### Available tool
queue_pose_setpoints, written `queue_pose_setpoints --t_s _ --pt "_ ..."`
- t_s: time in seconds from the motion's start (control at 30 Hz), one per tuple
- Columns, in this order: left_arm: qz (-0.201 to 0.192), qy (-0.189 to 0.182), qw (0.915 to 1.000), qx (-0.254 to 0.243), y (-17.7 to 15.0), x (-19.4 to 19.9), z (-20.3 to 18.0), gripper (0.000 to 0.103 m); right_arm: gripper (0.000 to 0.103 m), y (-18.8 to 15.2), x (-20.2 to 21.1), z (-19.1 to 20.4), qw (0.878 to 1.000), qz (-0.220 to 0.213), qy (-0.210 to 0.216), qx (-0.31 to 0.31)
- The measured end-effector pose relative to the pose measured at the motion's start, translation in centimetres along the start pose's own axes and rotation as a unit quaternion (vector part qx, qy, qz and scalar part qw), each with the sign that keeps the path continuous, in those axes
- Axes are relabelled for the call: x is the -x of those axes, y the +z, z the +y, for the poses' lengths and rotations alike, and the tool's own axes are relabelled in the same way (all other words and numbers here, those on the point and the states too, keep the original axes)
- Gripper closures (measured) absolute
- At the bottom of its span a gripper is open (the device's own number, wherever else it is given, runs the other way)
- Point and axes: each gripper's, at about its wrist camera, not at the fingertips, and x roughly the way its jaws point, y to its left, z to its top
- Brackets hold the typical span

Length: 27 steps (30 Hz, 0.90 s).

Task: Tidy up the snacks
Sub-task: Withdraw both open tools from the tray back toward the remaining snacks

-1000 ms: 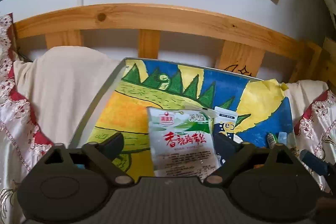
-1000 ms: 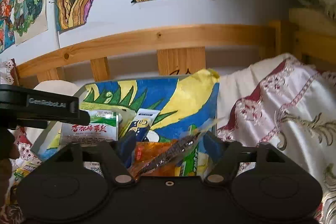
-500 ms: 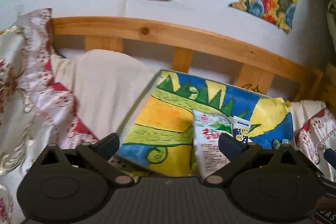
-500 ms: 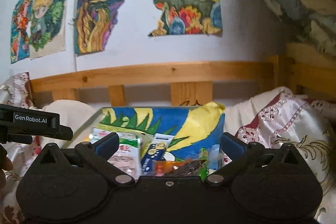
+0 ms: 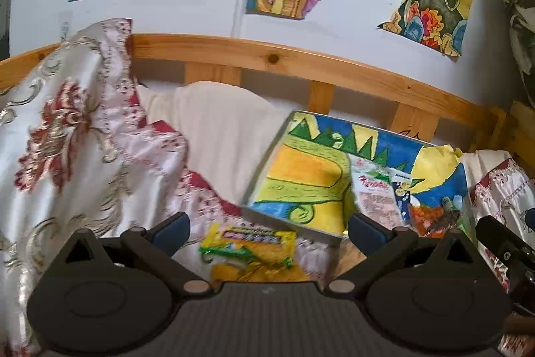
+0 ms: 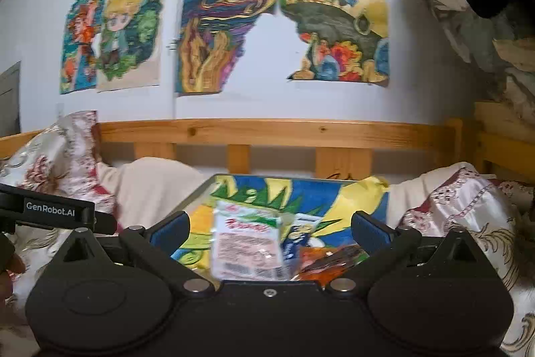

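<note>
1. A shallow tray [image 5: 284,223] lined with a bright painted sheet lay on the bed, just in front of the wooden headboard rail [image 5: 301,62]; a cream pillow [image 5: 217,129] sat to the tray's left, and patterned satin bedding [image 5: 67,139] lay to the tray's left and right.
2. Coloured drawings [image 6: 227,22] hung on the wall above the tray.
3. The left gripper [image 5: 267,228] pointed downward toward the tray's near left corner, its jaws wide apart with nothing clamped.
4. The right gripper [image 6: 271,228] pointed almost level across the tray; its jaws had just been opening, stood fully apart and gripped nothing.
5. A white snack packet [image 6: 245,246] with red lettering, a blue sachet [image 6: 297,236] and an orange packet [image 6: 321,263] lay side by side in the tray.
6. A yellow-green snack packet [image 5: 249,245] lay on the bedding just outside the tray's near edge, blurred.
</note>
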Motion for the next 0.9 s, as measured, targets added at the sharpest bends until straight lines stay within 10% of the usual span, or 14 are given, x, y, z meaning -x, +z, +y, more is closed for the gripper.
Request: queue_pose_setpoints --t_s 0.9 --pt "0.002 -0.014 0.9976 -0.067 -6.3 5.6 4.6 0.001 0.001 -4.1 6.8 5.1 0.994 0.107 0.014 -0.033"
